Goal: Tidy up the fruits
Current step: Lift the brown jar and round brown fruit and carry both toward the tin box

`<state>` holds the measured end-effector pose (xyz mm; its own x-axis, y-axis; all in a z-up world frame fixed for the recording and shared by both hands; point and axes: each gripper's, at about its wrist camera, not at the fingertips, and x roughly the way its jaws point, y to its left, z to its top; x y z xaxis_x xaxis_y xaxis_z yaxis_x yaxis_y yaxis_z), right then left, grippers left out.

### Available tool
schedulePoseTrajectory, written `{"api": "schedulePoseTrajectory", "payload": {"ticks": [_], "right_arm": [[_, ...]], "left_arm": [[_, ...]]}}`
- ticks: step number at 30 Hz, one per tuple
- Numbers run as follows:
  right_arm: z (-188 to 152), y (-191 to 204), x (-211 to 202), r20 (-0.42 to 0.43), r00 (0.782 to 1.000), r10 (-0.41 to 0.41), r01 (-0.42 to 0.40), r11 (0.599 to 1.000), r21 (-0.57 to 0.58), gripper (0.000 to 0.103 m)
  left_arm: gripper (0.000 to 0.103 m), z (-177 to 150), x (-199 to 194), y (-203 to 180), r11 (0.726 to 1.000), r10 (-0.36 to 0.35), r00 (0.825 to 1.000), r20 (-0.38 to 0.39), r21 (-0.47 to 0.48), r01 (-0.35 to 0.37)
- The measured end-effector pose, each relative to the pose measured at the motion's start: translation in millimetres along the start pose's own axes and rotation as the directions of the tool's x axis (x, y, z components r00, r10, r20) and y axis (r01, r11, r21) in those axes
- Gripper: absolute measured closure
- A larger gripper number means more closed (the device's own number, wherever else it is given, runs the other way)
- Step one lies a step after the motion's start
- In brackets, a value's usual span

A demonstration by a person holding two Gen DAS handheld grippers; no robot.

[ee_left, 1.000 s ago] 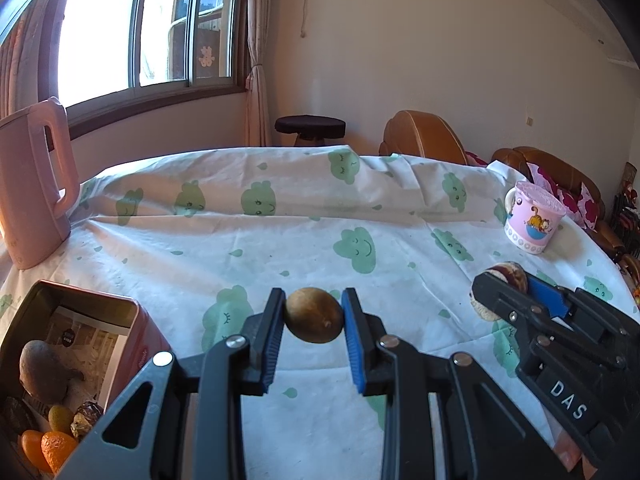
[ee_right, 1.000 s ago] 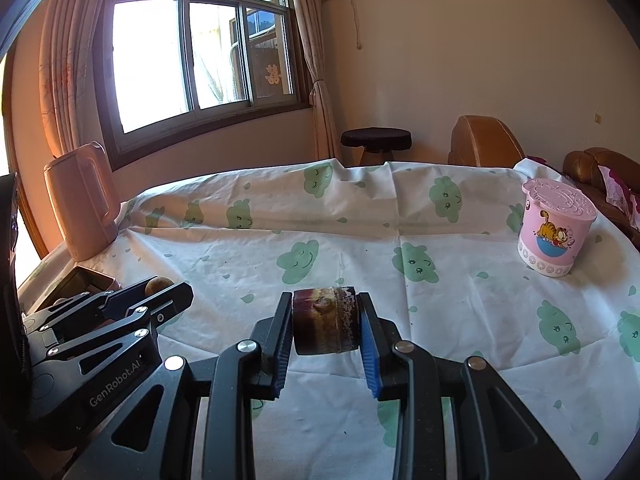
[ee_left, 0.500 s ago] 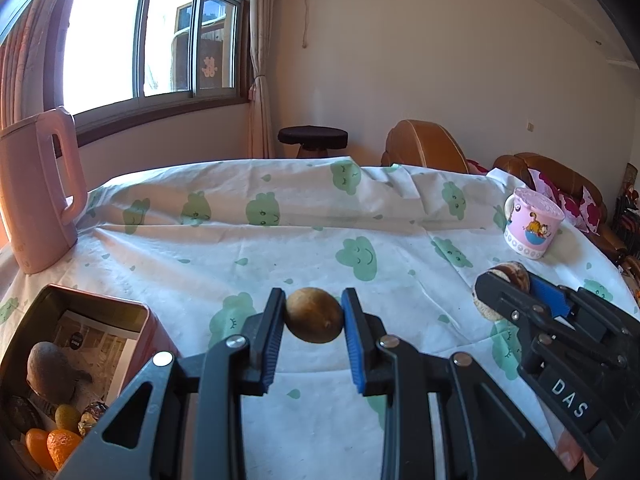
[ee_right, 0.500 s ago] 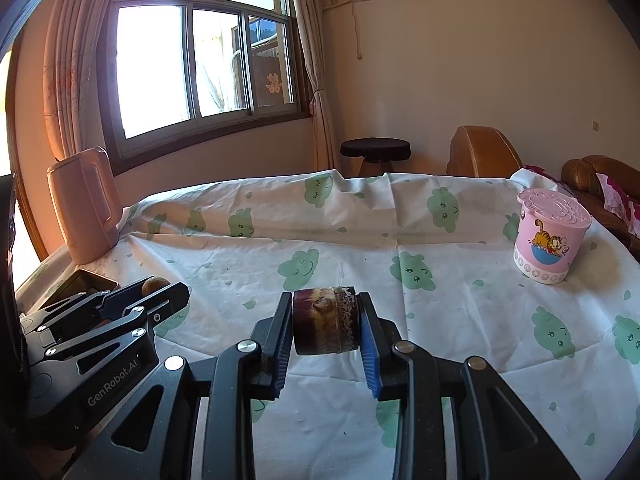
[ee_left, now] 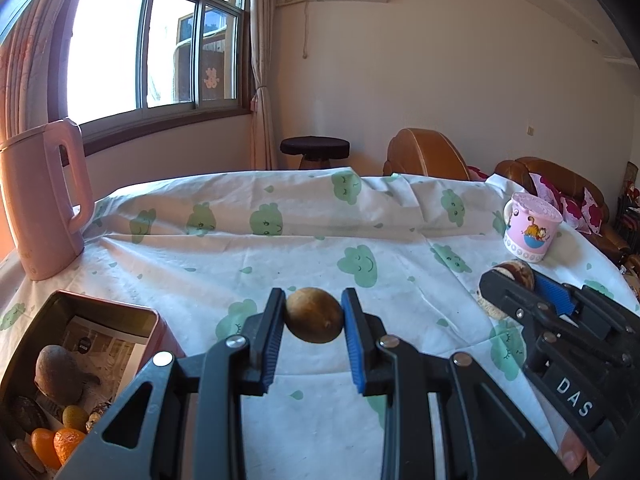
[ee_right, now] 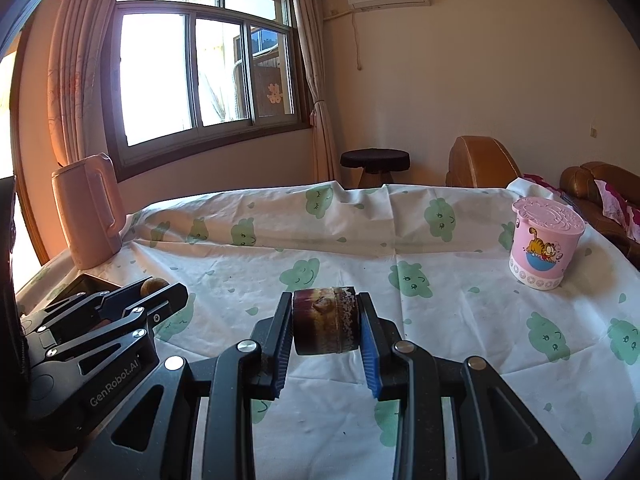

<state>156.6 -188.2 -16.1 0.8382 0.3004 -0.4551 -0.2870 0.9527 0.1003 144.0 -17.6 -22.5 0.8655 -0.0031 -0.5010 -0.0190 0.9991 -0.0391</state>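
My left gripper [ee_left: 314, 314] is shut on a round brown fruit [ee_left: 314, 316], held above the cloth-covered table. My right gripper [ee_right: 325, 326] is shut on a dark purple-brown cut piece of fruit [ee_right: 324, 326]; it also shows in the left wrist view [ee_left: 516, 276] at the right. A red tin box [ee_left: 156, 320] at the lower left holds several fruits: a brown one [ee_left: 56, 368], oranges [ee_left: 60, 442] and a small yellow-green one [ee_left: 75, 417]. The left gripper shows in the right wrist view [ee_right: 160, 290], over the box's edge [ee_right: 90, 280].
A pink kettle [ee_left: 44, 200] stands at the table's far left. A pink lidded cartoon cup [ee_right: 546, 248] stands at the right. The table carries a white cloth with green clouds [ee_left: 360, 240]. A stool [ee_left: 314, 148] and brown chairs [ee_left: 428, 152] stand beyond the table.
Both grippers have risen and tilted up a little, each still holding its fruit. More of the room and less of the box shows.
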Motion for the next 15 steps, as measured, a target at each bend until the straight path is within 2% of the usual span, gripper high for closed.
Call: {"api": "schedulePoseTrajectory", "payload": {"ticks": [15], "right_arm": [[-2,1,-13,0.056,0.998,-0.009,0.010,1.000,-0.005,0.070]], "left_arm": [[0.073,-2,-13,-3,1.000,0.021,0.998,0.056,0.017,-0.022]]}}
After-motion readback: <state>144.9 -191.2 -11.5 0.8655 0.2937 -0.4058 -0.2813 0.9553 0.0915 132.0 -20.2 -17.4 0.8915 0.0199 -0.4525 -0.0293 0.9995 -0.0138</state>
